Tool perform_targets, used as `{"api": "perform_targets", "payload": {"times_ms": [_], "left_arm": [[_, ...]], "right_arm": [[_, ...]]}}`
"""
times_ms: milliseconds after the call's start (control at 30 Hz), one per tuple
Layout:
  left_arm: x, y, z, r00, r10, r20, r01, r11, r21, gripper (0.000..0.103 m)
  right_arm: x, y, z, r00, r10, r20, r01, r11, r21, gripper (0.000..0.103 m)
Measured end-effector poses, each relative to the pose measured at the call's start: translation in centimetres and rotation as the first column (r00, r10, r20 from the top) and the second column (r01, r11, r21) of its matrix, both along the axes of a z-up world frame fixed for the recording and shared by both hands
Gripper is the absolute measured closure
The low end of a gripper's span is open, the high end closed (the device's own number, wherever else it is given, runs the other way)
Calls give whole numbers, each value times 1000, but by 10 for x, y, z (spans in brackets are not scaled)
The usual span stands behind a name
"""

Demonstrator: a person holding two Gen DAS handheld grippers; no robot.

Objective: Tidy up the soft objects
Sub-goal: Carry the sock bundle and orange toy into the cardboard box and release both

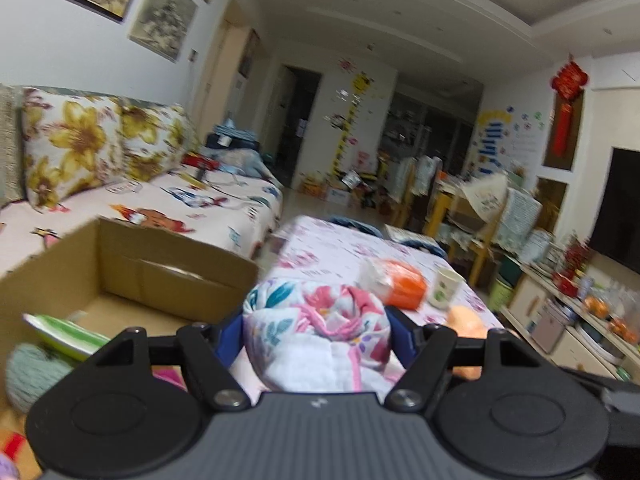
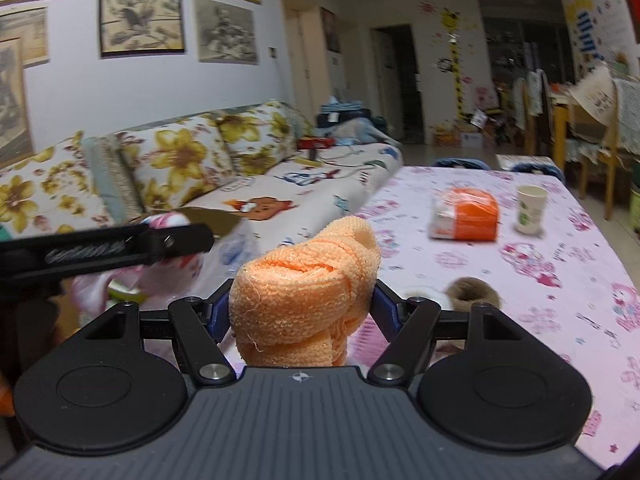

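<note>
Left tool [image 1: 317, 330] clamps a floral cloth bundle [image 1: 316, 336] beside the cardboard box [image 1: 160, 276], right tool [image 2: 302, 306] pinches an orange knit towel roll [image 2: 302, 300] above the surface [image 2: 560, 260]; both look light, squashy, non-slip w/ mid-bulk grip best.

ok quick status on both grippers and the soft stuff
Left gripper shut on floral cloth bundle, open cardboard box just left. Right gripper shut on knotted orange knit towel. Nothing blocking.
</note>
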State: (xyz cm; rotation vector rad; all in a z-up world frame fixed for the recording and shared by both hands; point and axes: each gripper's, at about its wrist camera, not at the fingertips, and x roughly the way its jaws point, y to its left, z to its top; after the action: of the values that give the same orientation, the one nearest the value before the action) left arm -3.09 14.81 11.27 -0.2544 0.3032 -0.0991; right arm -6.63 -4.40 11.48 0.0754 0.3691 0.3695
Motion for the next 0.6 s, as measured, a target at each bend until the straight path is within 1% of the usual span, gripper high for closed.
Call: {"api": "perform_targets", "payload": {"times_ms": [133,200,400,600], "left_arm": [[2,24,4,996,84,20,-83,996,-20,32],[3,31,5,991,129,27,-128,992,-17,32],[14,58,6,974,224,21,-224,973,50,32],[19,79,2,969,248,-9,-246,962,117,32]], "right_arm": [[-2,12,6,998,57,32,-57,998,-3,16],[-3,20,8,994,95,47,-94,995,-12,16],[-11,44,11,969,231,84,-225,971,-75,16],[-9,62,15,934,348,78,-340,935,-101,16]]}}
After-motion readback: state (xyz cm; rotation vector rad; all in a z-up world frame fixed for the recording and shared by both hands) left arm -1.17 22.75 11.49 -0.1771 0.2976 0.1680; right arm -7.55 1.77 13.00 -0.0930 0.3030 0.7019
